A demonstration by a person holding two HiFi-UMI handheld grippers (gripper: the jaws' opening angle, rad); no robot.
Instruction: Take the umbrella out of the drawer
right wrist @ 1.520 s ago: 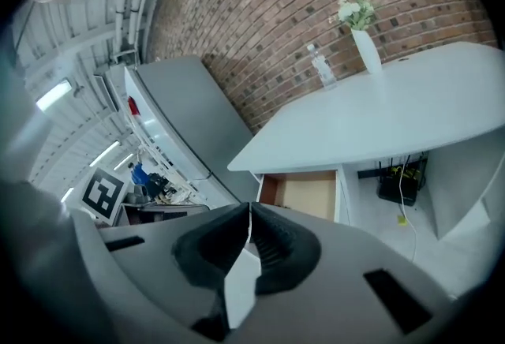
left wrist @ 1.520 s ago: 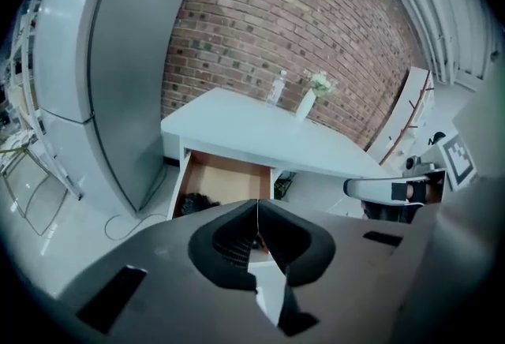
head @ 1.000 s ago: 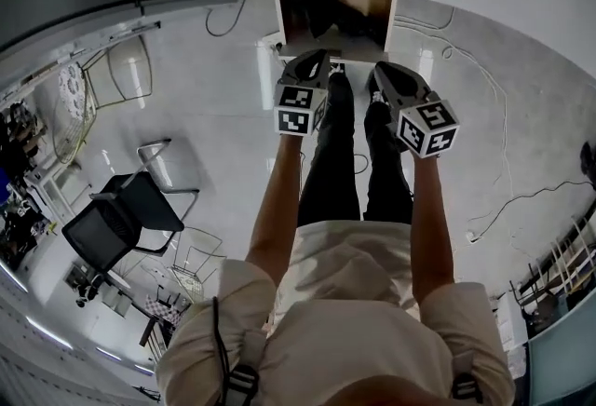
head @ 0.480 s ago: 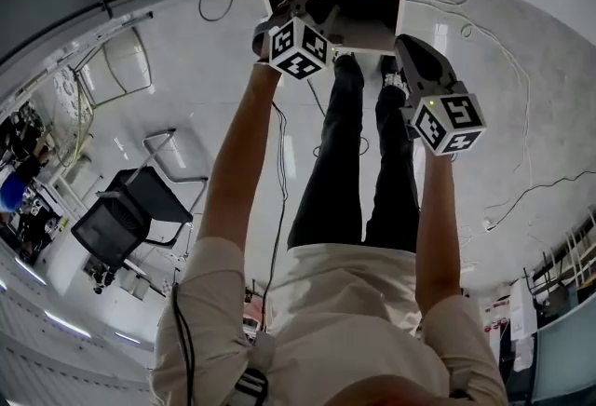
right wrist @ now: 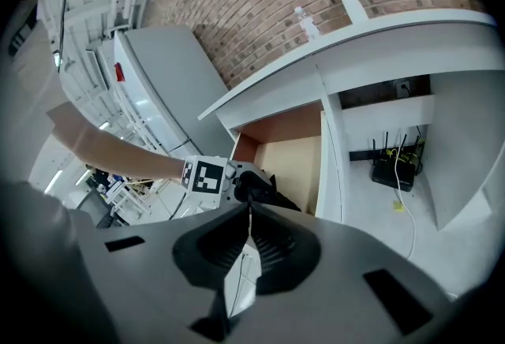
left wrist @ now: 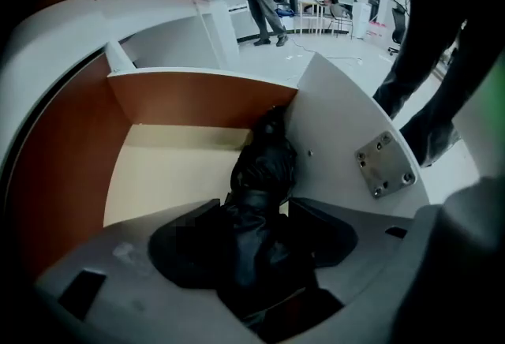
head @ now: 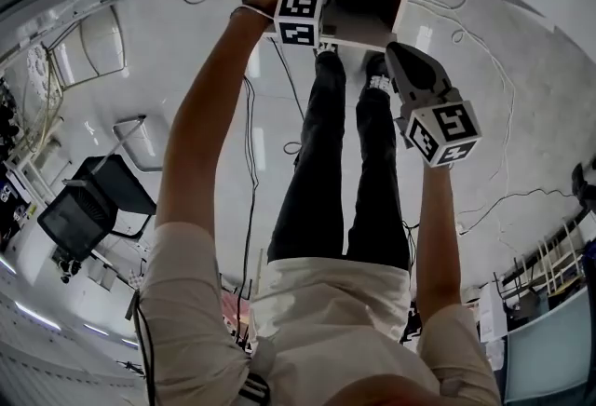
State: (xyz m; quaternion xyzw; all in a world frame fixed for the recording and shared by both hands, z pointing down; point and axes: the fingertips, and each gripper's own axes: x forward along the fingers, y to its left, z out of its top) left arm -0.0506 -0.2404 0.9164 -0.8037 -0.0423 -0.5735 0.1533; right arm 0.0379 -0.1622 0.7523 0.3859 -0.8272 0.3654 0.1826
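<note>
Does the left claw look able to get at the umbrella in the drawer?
Probably yes: the drawer stands open, and the left claw, whose jaws have just been opening, has the umbrella between them, nothing covering it.

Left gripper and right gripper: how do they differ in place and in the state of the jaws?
The left gripper reaches down into the drawer; the right gripper hangs outside it. The left gripper's jaws have just been opening and stand apart, with the black umbrella between them; the right gripper's jaws are together and empty. Both carry a marker cube.
</note>
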